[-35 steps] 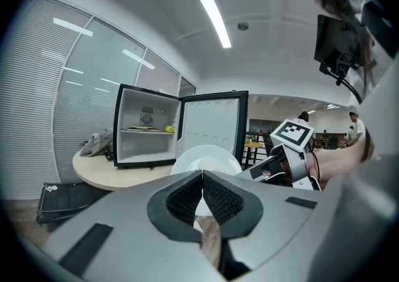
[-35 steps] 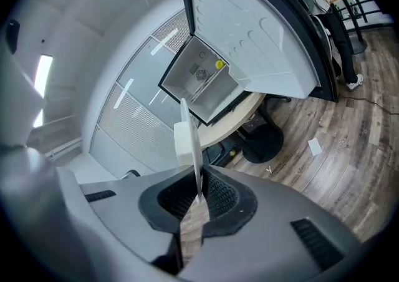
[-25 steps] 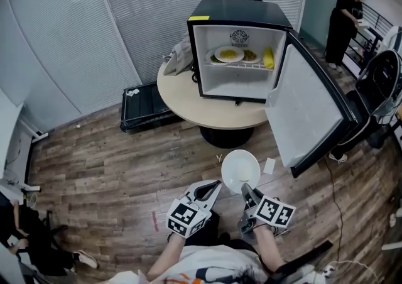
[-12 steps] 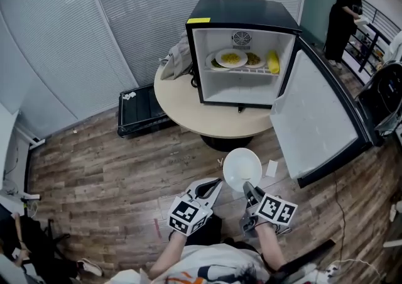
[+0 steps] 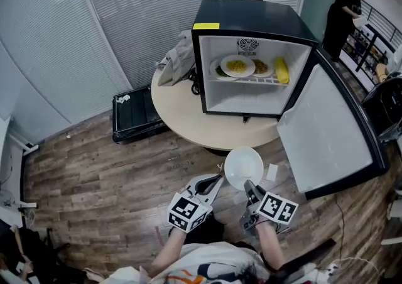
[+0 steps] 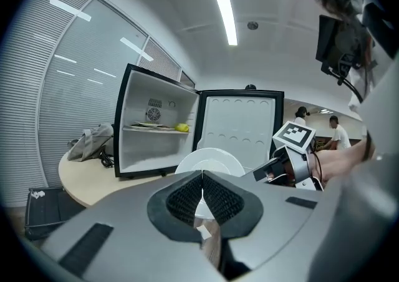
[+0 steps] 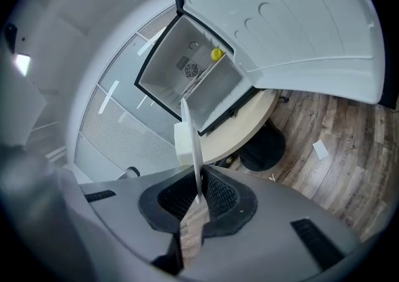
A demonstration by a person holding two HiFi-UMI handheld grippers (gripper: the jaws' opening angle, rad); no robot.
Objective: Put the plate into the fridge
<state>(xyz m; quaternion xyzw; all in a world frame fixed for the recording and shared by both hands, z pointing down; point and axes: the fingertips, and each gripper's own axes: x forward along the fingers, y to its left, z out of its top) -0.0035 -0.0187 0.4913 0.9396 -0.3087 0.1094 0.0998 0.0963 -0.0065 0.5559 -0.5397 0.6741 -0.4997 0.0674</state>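
Right tool (image 5: 247, 186): pinching rim of one white plate (image 5: 244, 166). Left tool (image 5: 216, 181): pressed together, empty. One fridge (image 5: 251, 22), door open, on counter (image 5: 179, 108).

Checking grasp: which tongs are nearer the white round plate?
Right. The right tongs are shut on the near rim of the white round plate; the left tongs, shut and empty, sit beside its left edge.

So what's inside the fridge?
On the shelf in the fridge sit plates of food and a yellow thing. The front plate covers part of the left plate, so most of its food is hidden.
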